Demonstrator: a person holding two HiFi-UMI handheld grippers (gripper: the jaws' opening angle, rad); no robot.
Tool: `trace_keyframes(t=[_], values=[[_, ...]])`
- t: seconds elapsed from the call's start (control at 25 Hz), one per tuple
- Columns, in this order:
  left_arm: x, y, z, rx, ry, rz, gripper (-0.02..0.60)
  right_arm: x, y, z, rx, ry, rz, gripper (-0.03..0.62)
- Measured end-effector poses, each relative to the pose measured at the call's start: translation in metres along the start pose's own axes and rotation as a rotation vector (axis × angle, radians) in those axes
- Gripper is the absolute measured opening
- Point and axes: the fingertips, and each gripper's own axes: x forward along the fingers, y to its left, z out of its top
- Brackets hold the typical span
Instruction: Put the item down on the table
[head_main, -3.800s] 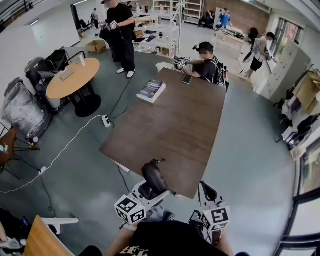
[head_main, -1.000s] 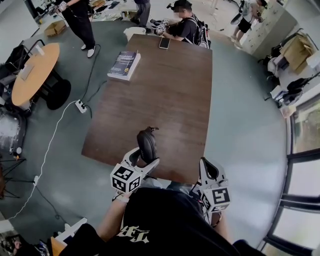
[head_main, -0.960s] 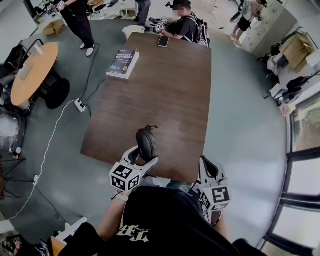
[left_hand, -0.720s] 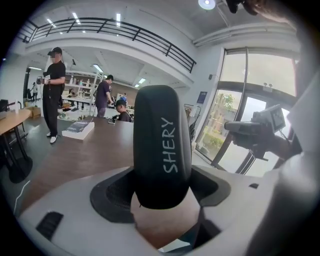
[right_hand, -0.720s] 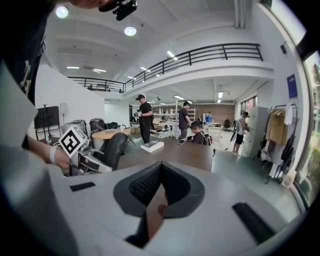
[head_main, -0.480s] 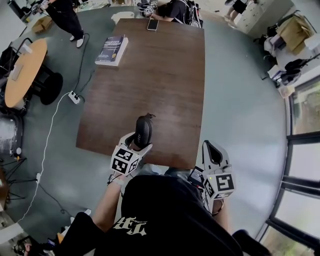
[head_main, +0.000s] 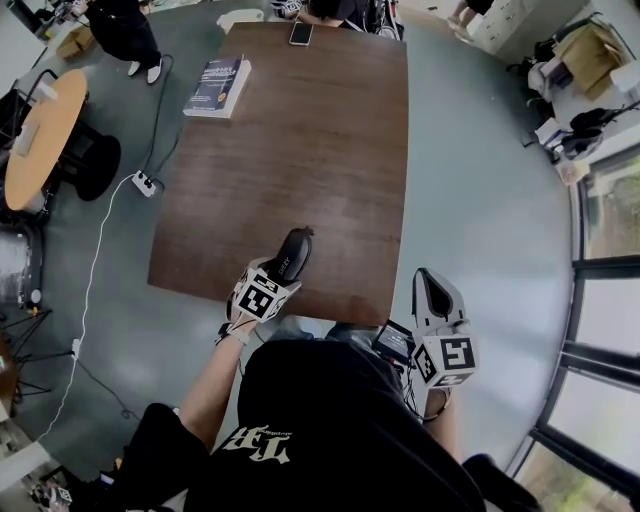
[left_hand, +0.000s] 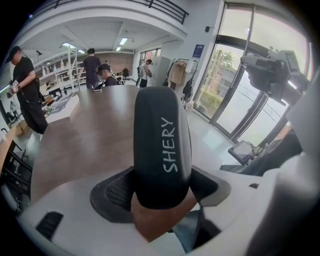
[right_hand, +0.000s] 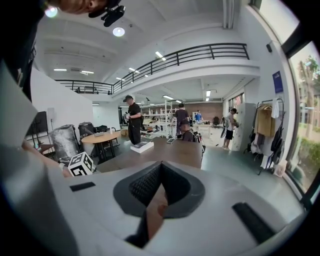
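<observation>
A black oblong case (head_main: 293, 254) marked "SHERY" sits between the jaws of my left gripper (head_main: 284, 270), which is shut on it. The case hangs over the near edge of the long brown table (head_main: 300, 150), tilted forward; whether it touches the top I cannot tell. In the left gripper view the case (left_hand: 160, 145) fills the middle, clamped at its lower end by the left gripper (left_hand: 160, 192). My right gripper (head_main: 432, 296) is off the table's near right corner, shut, with nothing in it; its view shows the right gripper (right_hand: 159, 192) with pads meeting.
A blue book (head_main: 216, 84) lies at the table's far left corner and a phone (head_main: 299, 33) at the far end, where a person sits. A round wooden table (head_main: 40, 135) and a power strip (head_main: 143, 183) with cables are on the floor at left.
My left gripper has carried the case forward and lower over the table's near edge, and the case now leans forward. The right gripper has stayed beside my body.
</observation>
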Motion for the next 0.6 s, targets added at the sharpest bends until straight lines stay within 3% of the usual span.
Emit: trace_keyframes(t=[0.36, 0.6], values=[[0.023, 0.017, -0.028, -0.016, 0.119, 0.012, 0.337, 0.001, 0.001, 0.001, -0.002, 0.007, -0.005, -0.014], [0.041, 0.026, -0.052, -0.006, 0.256, 0.024, 0.337, 0.002, 0.004, -0.001, 0.015, 0.008, 0.005, -0.014]])
